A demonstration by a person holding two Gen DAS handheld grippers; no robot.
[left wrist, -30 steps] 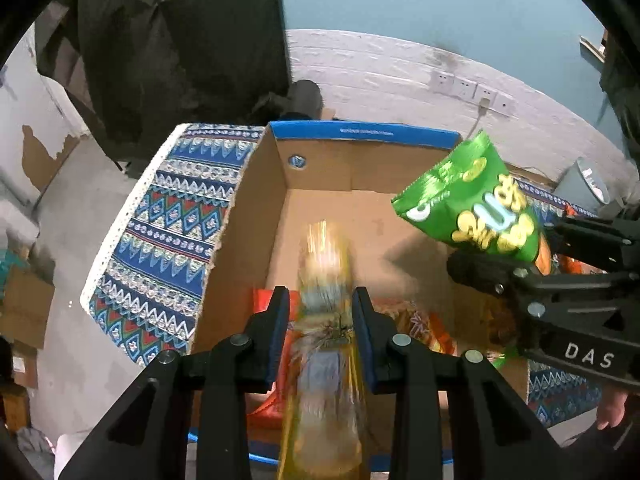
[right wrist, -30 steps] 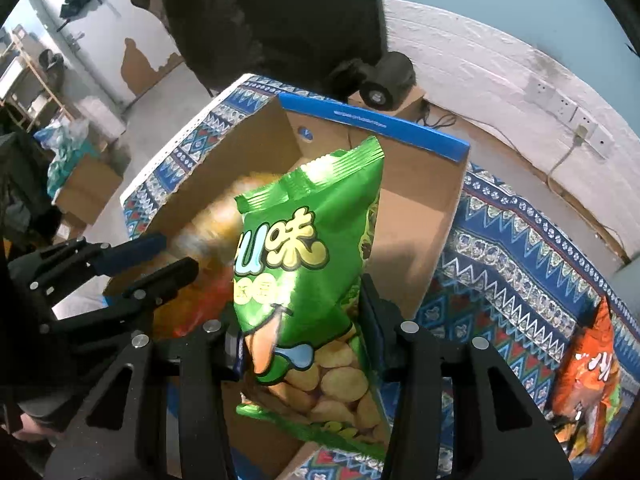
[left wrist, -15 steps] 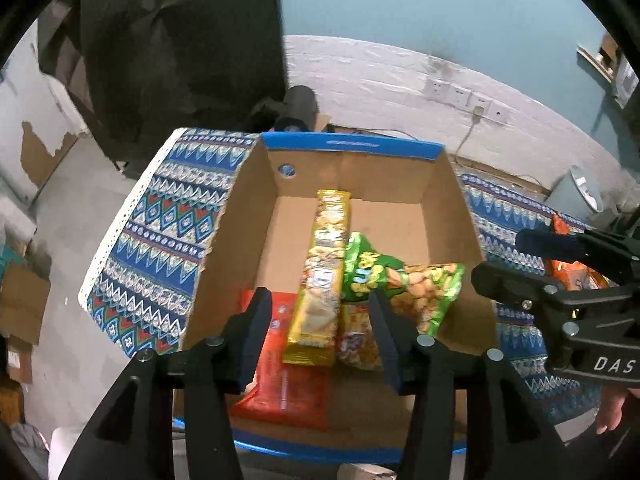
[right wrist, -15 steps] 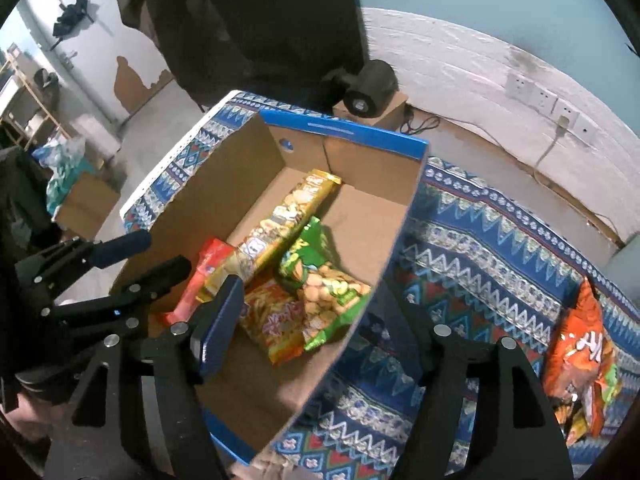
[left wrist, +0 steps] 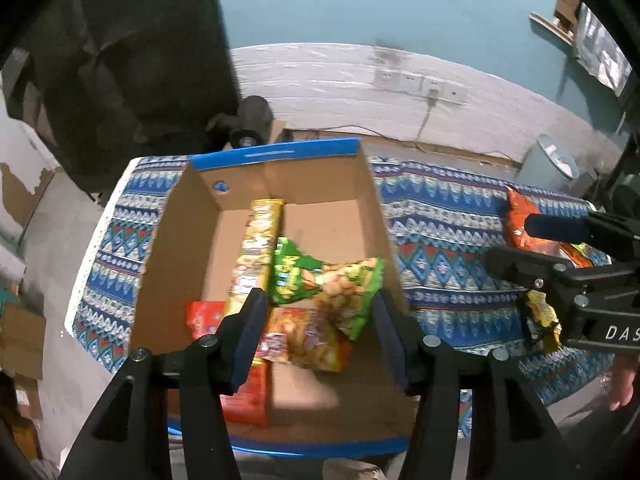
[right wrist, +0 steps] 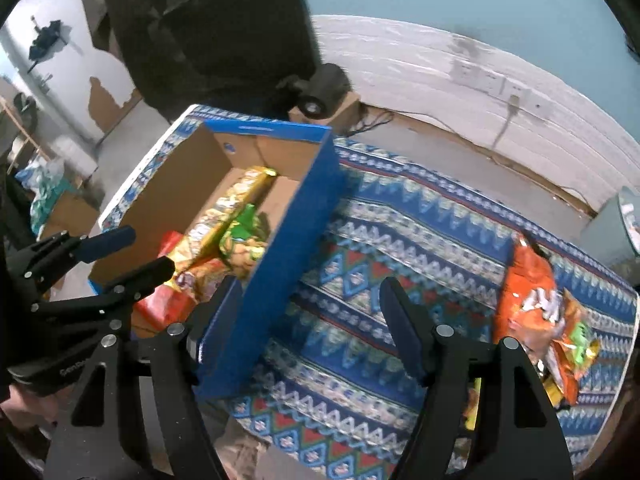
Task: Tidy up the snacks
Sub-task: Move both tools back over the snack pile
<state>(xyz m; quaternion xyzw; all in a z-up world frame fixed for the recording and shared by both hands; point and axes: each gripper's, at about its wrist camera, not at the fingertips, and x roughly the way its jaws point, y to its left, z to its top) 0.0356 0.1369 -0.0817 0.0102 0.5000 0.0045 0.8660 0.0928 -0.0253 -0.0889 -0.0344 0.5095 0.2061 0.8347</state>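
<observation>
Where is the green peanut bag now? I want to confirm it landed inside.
In the left wrist view, the green peanut bag lies inside the cardboard box, right of the long yellow packet, overlapping the orange-yellow bag.

Teal wall, white-brick base

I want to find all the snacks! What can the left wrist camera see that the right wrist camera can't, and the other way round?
Only the left wrist view shows the box floor, with the red packet lying flat on it, and a small yellow packet behind the right gripper.

Only the right wrist view shows the box's blue outer wall and the whole orange chip bag on the patterned cloth.

Both show the cardboard box, the long yellow packet, the green peanut bag, and both grippers open and empty.
</observation>
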